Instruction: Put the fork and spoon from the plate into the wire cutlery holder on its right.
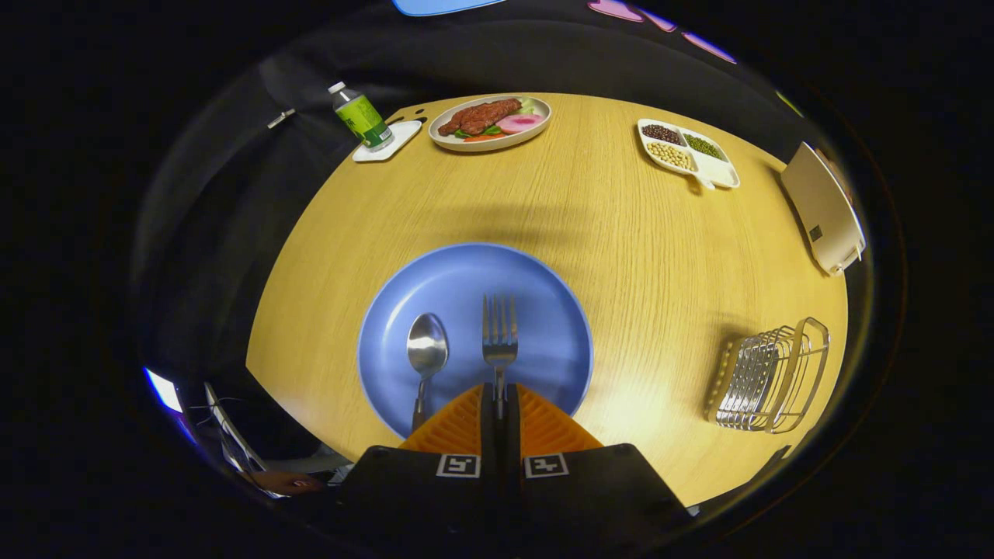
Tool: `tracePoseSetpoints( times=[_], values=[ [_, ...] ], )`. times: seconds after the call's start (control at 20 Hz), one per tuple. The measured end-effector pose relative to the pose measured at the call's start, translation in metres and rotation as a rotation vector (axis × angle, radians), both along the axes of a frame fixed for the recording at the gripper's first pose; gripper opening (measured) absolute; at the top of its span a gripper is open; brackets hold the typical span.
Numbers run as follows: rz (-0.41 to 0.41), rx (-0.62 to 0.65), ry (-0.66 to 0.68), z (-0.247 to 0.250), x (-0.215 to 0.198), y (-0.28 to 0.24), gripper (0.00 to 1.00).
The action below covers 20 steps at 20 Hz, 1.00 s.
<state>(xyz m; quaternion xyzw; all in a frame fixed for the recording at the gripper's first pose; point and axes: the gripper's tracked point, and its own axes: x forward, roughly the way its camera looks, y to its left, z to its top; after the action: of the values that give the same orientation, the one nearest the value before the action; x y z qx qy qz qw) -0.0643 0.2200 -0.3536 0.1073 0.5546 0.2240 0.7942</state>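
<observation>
A blue plate (536, 310) lies on the wooden table just ahead of my fingers. On it a silver fork (499, 334) points away from me, and its handle runs back between my orange fingers (543, 423). My gripper (499, 404) is shut on the fork's handle, with both pads pressed against it. A silver spoon (426, 353) lies on the plate to the left of the fork, its handle passing beside my left finger. The wire cutlery holder (769, 376) stands on the table to the right of the plate.
Beyond the plate are a plate of food (490, 120), a small bottle (362, 116) on a white coaster, and a divided dish of beans (687, 151). A beige box (823, 206) sits at the table's right edge. A person's hand (283, 483) shows below the table's near left edge.
</observation>
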Motion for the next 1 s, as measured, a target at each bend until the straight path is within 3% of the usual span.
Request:
tracePoseSetpoints(
  times=[0.15,0.4,0.6,0.8,1.0],
  values=[
    [-0.011,0.033,-0.031,0.03,0.004,-0.025,0.06],
    [-0.056,0.007,-0.041,0.071,0.003,-0.134,0.06],
    [-0.019,-0.147,0.035,0.062,-0.015,-0.223,0.06],
    [-0.043,-0.154,0.151,0.047,-0.02,-0.245,0.06],
    [-0.009,-0.196,0.262,0.013,-0.02,-0.245,0.06]
  ],
)
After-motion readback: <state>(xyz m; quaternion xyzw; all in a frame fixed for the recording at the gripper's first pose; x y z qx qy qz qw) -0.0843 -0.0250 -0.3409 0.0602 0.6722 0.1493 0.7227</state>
